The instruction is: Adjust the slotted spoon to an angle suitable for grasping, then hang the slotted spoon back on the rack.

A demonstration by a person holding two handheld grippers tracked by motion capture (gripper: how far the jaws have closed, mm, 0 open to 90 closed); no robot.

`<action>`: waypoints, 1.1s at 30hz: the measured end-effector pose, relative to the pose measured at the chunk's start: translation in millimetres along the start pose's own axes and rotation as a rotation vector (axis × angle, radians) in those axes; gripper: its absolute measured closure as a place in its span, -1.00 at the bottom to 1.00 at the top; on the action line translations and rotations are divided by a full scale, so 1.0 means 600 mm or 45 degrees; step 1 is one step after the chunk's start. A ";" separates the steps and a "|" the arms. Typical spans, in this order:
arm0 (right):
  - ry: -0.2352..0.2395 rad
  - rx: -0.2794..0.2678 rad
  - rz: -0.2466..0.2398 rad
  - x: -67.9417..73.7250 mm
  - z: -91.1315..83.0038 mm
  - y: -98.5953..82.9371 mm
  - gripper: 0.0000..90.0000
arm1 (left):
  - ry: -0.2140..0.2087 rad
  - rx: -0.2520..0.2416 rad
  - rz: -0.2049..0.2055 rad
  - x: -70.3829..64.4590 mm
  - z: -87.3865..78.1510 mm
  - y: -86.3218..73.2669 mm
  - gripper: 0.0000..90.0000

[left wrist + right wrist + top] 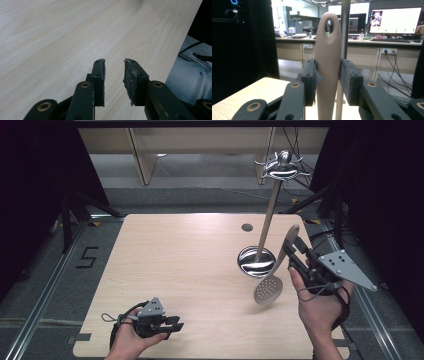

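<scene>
left gripper: fingers apart, over table | right gripper: fingers clamped on one skimmer (handle) | one rack

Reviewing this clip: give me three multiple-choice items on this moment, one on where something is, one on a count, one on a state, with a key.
1. Where does the utensil stand sit on the table?
A. near the left edge
B. right of the middle, just left of the right gripper
C. at the near edge, in front of the left gripper

2. How many things do the two grippers hold between them?
A. none
B. one
C. two

3. How does the left gripper stand?
A. shut on a spoon
B. open, holding nothing
C. shut on the stand's pole

Key:
1 B, the stand's round base rests beside the right gripper in the high view.
2 B, only the slotted skimmer is held, its handle clamped between the right jaws.
3 B, the left gripper view shows a gap with bare tabletop between its jaws.
</scene>
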State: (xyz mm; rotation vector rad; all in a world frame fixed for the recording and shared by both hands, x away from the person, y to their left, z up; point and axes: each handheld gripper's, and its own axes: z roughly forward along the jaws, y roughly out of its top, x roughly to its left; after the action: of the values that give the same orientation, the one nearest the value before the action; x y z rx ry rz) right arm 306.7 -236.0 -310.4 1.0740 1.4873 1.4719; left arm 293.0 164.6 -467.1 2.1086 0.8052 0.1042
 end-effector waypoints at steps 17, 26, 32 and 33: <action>-0.019 -0.017 0.010 -0.008 -0.012 0.010 0.50 | 0.023 -0.004 0.017 -0.008 -0.005 -0.002 0.54; -0.031 -0.014 -0.010 -0.021 -0.010 0.020 0.50 | 0.035 -0.021 -0.006 -0.002 -0.005 -0.002 0.54; -0.044 -0.001 -0.017 -0.026 -0.002 0.027 0.50 | 0.038 -0.019 -0.020 -0.003 -0.005 -0.002 0.54; -0.049 -0.005 -0.004 -0.024 0.001 0.028 0.50 | 0.031 -0.028 0.005 -0.002 -0.005 -0.002 0.54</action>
State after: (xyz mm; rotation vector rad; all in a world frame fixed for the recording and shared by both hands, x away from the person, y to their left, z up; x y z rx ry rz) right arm 313.2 -249.9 -294.4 1.0910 1.4584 1.4435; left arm 290.5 166.7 -466.2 2.0915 0.8110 0.1402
